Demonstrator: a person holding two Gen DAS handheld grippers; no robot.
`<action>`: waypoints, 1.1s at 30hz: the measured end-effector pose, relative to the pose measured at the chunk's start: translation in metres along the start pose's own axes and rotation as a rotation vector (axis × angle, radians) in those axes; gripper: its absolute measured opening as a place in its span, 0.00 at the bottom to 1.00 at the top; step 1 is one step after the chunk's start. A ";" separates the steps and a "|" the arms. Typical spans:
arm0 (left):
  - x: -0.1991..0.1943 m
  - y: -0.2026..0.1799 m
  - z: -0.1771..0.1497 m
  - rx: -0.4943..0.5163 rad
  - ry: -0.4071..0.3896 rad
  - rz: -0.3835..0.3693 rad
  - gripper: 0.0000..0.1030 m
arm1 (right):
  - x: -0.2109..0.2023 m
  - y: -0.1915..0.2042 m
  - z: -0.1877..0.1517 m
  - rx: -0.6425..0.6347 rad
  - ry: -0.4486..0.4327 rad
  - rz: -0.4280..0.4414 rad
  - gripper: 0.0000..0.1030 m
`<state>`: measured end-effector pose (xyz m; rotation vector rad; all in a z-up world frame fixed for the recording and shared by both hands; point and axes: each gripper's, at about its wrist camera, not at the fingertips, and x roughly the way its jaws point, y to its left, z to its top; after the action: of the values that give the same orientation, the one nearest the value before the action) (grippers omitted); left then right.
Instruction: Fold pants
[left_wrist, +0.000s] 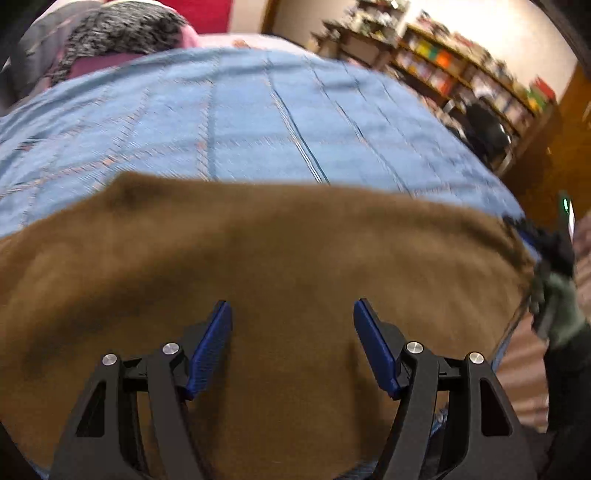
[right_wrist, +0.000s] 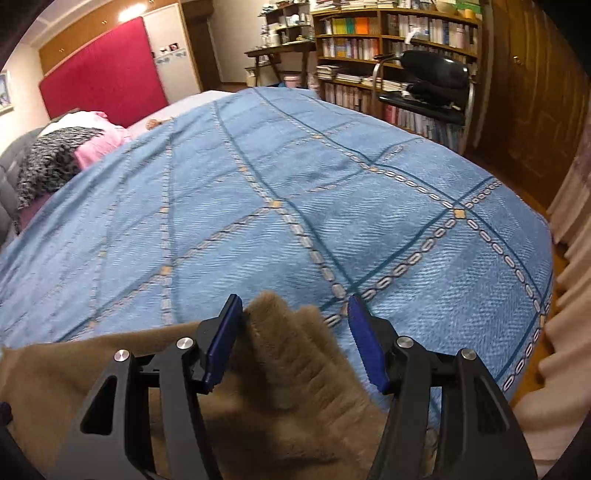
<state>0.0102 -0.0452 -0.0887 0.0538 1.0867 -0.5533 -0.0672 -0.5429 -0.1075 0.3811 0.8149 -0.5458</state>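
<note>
The brown pants (left_wrist: 258, 258) lie spread on the blue bedspread (left_wrist: 258, 122) at its near edge, with no finished fold visible. The left tongs (left_wrist: 291, 314) hover released above the cloth. At the bedspread's right, the right tongs (right_wrist: 295, 314) stand released around a raised pants corner, so most folding seems left.

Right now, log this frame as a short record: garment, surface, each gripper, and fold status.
garment: brown pants, spread on the bed
surface: blue patterned bedspread
left gripper: open above the pants, nothing clamped
right gripper: open; a raised ridge of pants fabric between the fingers, touching the left pad, not pinched
background: bookshelf, black chair
fold status: cannot tell
</note>
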 end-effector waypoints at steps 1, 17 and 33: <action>0.006 -0.005 -0.005 0.027 0.023 0.006 0.67 | 0.004 -0.002 0.000 0.002 0.000 -0.016 0.59; 0.014 -0.016 -0.021 0.133 0.033 0.022 0.72 | -0.040 -0.064 -0.017 0.214 -0.086 0.059 0.59; -0.001 -0.025 -0.007 0.097 -0.033 -0.060 0.72 | -0.063 -0.082 -0.081 0.464 0.047 0.153 0.60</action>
<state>-0.0077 -0.0641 -0.0854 0.0967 1.0318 -0.6586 -0.1977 -0.5469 -0.1196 0.8781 0.6927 -0.5821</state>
